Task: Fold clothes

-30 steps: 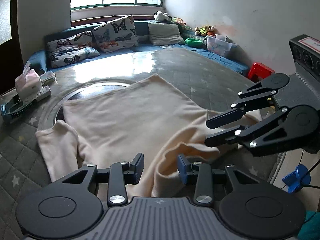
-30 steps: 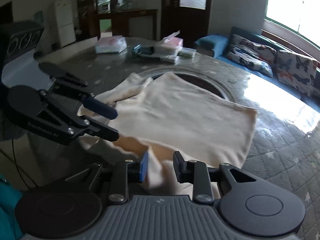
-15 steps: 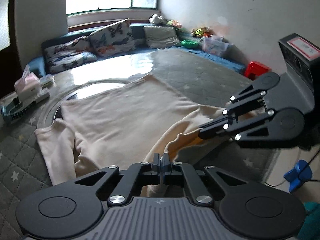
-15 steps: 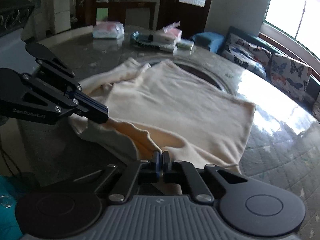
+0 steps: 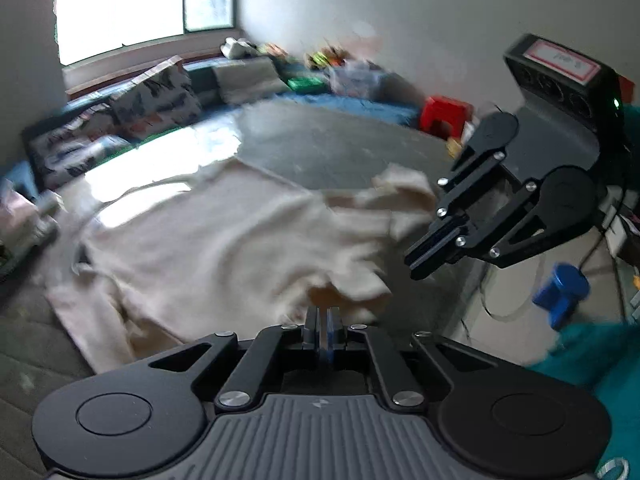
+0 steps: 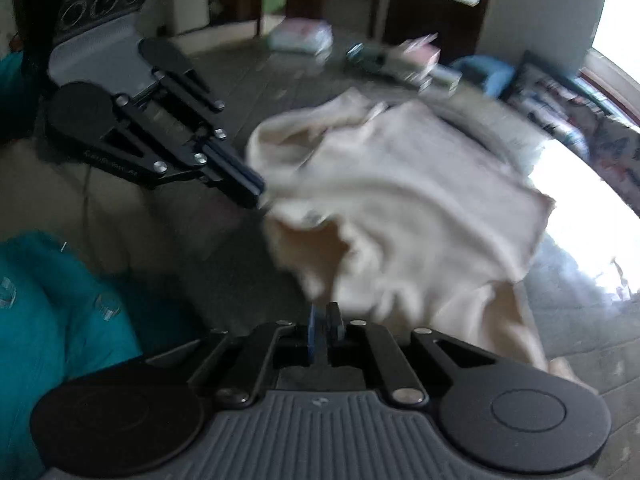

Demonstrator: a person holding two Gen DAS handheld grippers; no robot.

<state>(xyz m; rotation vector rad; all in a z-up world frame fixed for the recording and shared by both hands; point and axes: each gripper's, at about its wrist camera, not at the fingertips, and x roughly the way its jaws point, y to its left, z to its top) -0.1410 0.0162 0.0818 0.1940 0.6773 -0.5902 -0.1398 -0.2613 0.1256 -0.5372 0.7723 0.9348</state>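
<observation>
A cream garment (image 5: 224, 232) lies spread on the round grey quilted table (image 5: 344, 148), its near edge lifted and bunched. My left gripper (image 5: 323, 314) is shut on the garment's near edge. My right gripper (image 6: 325, 314) is shut on another part of that edge of the garment (image 6: 408, 208). In the left wrist view the right gripper (image 5: 424, 262) shows at the right, its tips at the raised cloth. In the right wrist view the left gripper (image 6: 250, 192) shows at the left, pinching the cloth. Both views are motion-blurred.
Tissue packs and small boxes (image 6: 404, 60) sit on the far side of the table. A blue bench with butterfly cushions (image 5: 152, 96) runs under the window. A red stool (image 5: 444, 116) and a blue object (image 5: 560, 292) are on the floor. Teal cloth (image 6: 60, 312) is near me.
Both grippers went from open to shut on the garment's near edge, then lifted it. The cloth now hangs raised and bunched between them.
</observation>
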